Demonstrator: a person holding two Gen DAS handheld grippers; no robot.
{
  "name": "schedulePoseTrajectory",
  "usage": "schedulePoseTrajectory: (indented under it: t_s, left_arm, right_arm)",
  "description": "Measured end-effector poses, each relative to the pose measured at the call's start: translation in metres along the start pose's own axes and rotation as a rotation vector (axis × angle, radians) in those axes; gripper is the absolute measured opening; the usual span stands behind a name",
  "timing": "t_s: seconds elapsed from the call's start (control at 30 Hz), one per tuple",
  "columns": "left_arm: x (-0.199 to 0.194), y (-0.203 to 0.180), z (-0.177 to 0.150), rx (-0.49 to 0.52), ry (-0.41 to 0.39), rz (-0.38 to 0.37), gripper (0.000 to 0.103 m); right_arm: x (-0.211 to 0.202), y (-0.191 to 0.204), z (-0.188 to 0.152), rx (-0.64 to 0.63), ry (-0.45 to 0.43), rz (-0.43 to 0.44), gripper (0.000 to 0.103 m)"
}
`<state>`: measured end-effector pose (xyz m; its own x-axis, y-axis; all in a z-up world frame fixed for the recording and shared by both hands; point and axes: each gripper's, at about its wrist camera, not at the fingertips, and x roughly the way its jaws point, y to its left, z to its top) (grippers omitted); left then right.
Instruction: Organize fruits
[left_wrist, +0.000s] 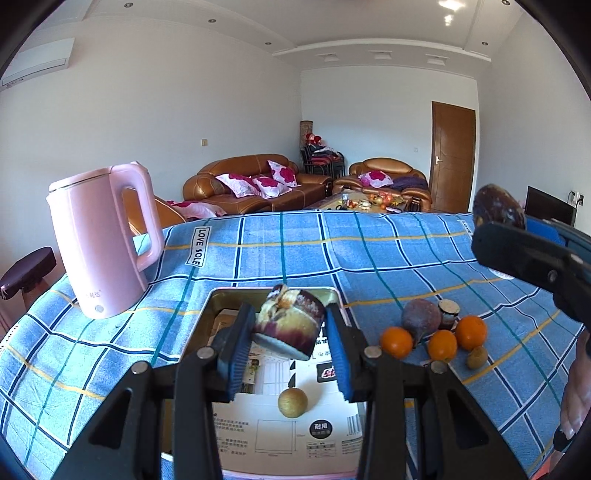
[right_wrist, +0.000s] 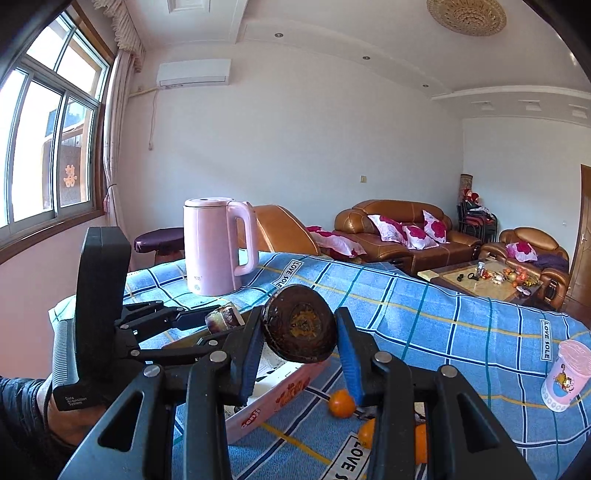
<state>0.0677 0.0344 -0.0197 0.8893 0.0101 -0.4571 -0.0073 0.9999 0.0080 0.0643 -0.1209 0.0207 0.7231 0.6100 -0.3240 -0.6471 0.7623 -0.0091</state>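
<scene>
So both claws are loaded right now. The left gripper has its blue pads closed snug on a purple sugarcane chunk, held up in the air over the far half of the pink tin box, not touching it. Inside the box, nearer to the camera, a small round brown fruit sits on the printed paper lining.

The right gripper is clamped on a dark round-ended cane piece, also lifted clear, hanging over the right edge of the box.

The rest of the pile sits on the blue checked cloth to the right of the box: three oranges, a dark purple fruit, another little cane stub and one more brown fruit. The pink kettle stands far left, well apart.

My guess is the step here is dropping the left chunk into the box. I'd go low before releasing, since a cylinder will roll, and aim for the bare far part so it doesn't knock the brown fruit. Open the jaws only a little, let it settle flat. Keep the right one waiting off to the side so the two grippers don't bump over the box
</scene>
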Motion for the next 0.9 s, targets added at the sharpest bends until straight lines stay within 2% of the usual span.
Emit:
schedulePoseTrajectory:
  t_s: [0.53, 0.9]
  left_arm:
    - [0.033, 0.022, 0.0, -0.006, 0.096, 0.031, 0.041]
    - [0.047, 0.031, -0.004, -0.01, 0.157, 0.046, 0.041]
  right_arm:
    - [0.068, 0.001, -0.007, -0.002, 0.104, 0.042, 0.04]
    - [0.098, 0.002, -0.02, 0.02, 0.153, 0.052, 0.04]
